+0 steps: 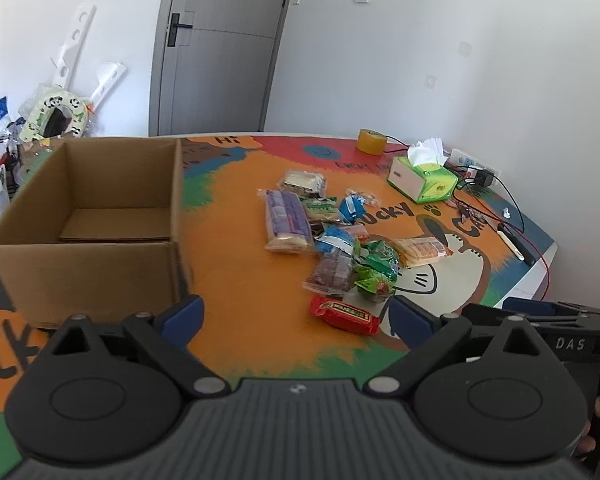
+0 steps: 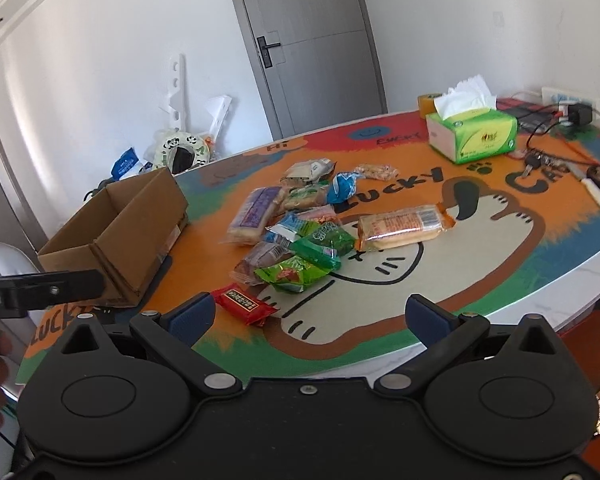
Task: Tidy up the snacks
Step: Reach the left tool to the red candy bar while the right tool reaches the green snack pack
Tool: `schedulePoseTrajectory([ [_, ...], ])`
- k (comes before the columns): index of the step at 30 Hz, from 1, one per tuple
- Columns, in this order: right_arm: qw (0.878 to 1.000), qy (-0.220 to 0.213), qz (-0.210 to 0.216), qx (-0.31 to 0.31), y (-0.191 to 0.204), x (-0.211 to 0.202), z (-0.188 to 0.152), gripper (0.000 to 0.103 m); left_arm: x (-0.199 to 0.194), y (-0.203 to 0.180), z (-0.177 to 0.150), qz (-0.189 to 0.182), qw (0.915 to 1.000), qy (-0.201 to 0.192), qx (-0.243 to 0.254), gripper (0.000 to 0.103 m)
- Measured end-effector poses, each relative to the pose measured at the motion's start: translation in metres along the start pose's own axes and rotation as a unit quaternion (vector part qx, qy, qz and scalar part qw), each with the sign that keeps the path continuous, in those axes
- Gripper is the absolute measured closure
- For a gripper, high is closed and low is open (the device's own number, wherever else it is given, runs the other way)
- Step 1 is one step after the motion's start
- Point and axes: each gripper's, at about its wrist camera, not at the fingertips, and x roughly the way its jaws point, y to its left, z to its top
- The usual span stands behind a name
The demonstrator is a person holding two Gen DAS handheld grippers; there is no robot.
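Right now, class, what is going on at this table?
A person holds a two-finger gripper in each hand. The left gripper and the right gripper are both open and hold nothing. A pile of wrapped snacks lies loose on the colourful table mat, the red packet nearest the grippers. The cardboard box to the left shows no snacks inside, so sorting has not begun.

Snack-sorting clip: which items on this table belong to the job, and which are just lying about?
Part of the job:
cardboard box, nothing in it yet
snack pile
red snack pack, nearest
left gripper and right gripper, both open

Just lying about:
tissue box
tape roll
cables
keys
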Motion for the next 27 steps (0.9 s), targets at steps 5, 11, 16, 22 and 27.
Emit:
schedulePoseTrajectory([
  [5, 1.000, 0.003, -0.002, 0.003, -0.009, 0.012, -0.001, 0.001, 0.022, -0.004, 0.003, -0.004, 1.0000, 0.009, 0.001, 0.011],
  [11, 1.000, 0.002, -0.005, 0.023, -0.024, 0.024, -0.001, 0.006, 0.050, -0.009, 0.003, -0.011, 0.9997, 0.024, 0.000, 0.017],
  [16, 0.999, 0.001, -0.007, 0.043, -0.037, 0.031, -0.002, 0.008, 0.069, -0.017, -0.001, -0.016, 0.9991, 0.039, 0.006, 0.020],
  [22, 0.998, 0.007, -0.005, 0.054, -0.044, 0.038, -0.006, 0.010, 0.088, -0.027, -0.005, -0.004, 0.9990, 0.044, 0.012, 0.020],
  [27, 0.998, 0.009, -0.003, 0.060, -0.048, 0.041, -0.007, 0.010, 0.102, -0.035, -0.006, 0.008, 0.9987, 0.046, 0.022, 0.020],
])
